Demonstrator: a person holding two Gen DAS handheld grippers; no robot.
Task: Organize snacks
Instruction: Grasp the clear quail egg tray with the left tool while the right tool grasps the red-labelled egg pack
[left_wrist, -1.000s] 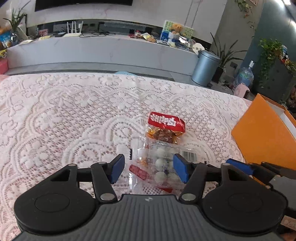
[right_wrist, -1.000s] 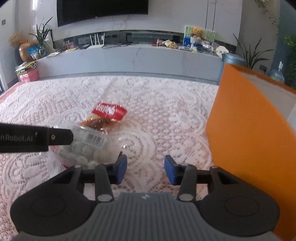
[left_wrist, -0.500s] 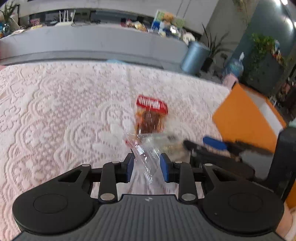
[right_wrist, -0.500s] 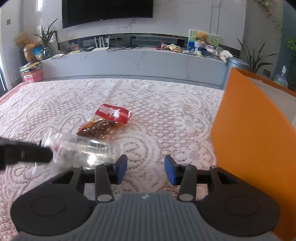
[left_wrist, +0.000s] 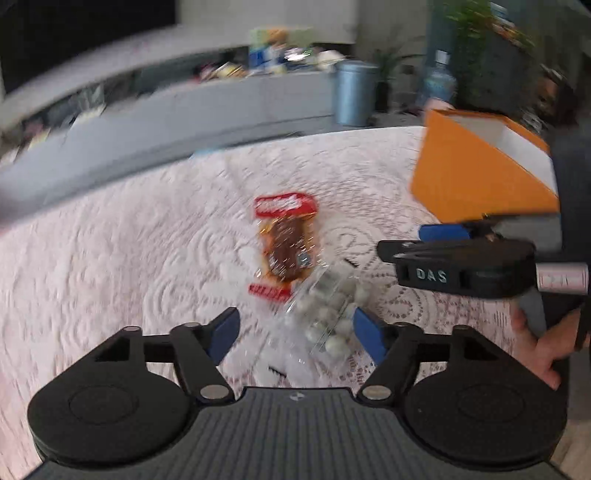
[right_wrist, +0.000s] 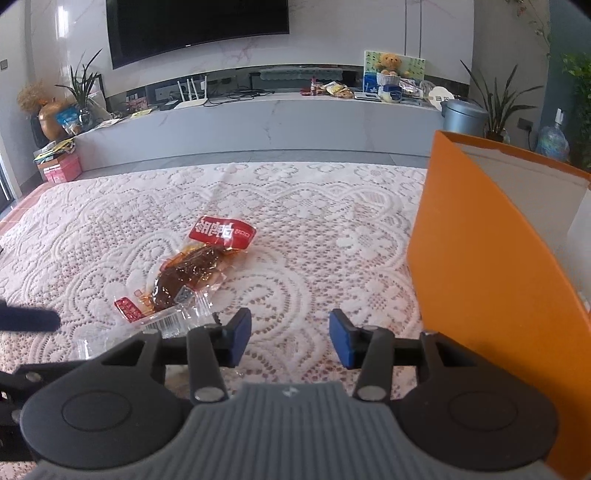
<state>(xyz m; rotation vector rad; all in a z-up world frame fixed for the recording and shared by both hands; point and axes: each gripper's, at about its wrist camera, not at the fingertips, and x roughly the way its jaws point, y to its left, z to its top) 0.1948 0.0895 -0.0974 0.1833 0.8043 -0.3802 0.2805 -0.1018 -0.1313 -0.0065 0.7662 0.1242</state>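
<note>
Left gripper: jaws spread wide, blue fingertip pads well apart and gripping nothing (this view is motion-blurred). Right gripper: jaws likewise parted, blue pads clear of each other, level and facing forward. In the left wrist view the right gripper's black body crosses the frame, the person's right hand wrapped around its handle.
</note>
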